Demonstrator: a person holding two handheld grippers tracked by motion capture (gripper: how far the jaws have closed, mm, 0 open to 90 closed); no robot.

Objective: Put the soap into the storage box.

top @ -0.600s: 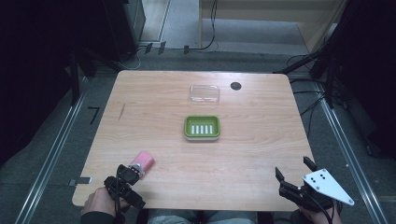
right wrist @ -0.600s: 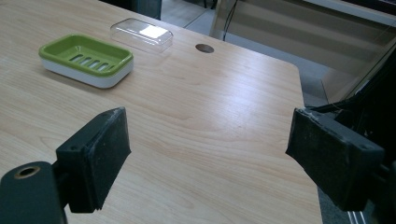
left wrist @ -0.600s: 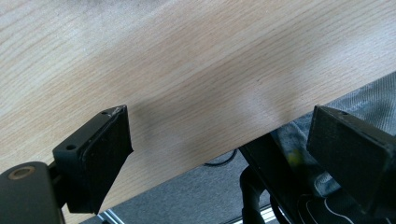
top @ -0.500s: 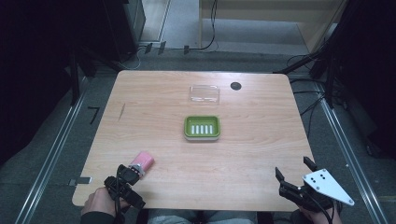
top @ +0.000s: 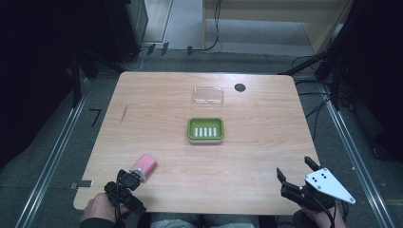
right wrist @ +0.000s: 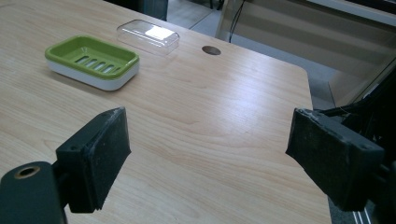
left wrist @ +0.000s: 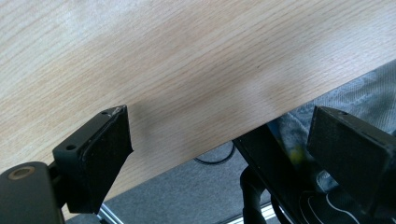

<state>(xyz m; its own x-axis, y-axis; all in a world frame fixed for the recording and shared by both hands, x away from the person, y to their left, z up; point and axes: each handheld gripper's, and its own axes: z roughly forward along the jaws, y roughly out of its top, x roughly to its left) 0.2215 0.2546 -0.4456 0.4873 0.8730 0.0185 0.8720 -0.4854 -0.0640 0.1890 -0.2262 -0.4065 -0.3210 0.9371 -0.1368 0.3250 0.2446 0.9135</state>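
A pink soap bar (top: pixel 144 165) lies near the table's front left corner. My left gripper (top: pixel 124 183) sits just below and left of it, over the front edge. In the left gripper view my left gripper (left wrist: pixel 224 135) is open with bare wood and the table edge between the jaws. A green soap dish (top: pixel 205 129) with a white base stands mid-table, and a clear plastic lid (top: pixel 208 95) lies behind it. My right gripper (top: pixel 294 167) hovers open at the front right corner. In the right gripper view my right gripper (right wrist: pixel 205 135) is empty, with the dish (right wrist: pixel 93 58) and lid (right wrist: pixel 148 35) far off to its left.
The wooden table (top: pixel 266 142) has a round cable hole (top: pixel 240 87) near its back edge, right of the lid. Dark stands and cables ring the table on the grey floor. A metal rail (top: pixel 52 156) runs along the left side.
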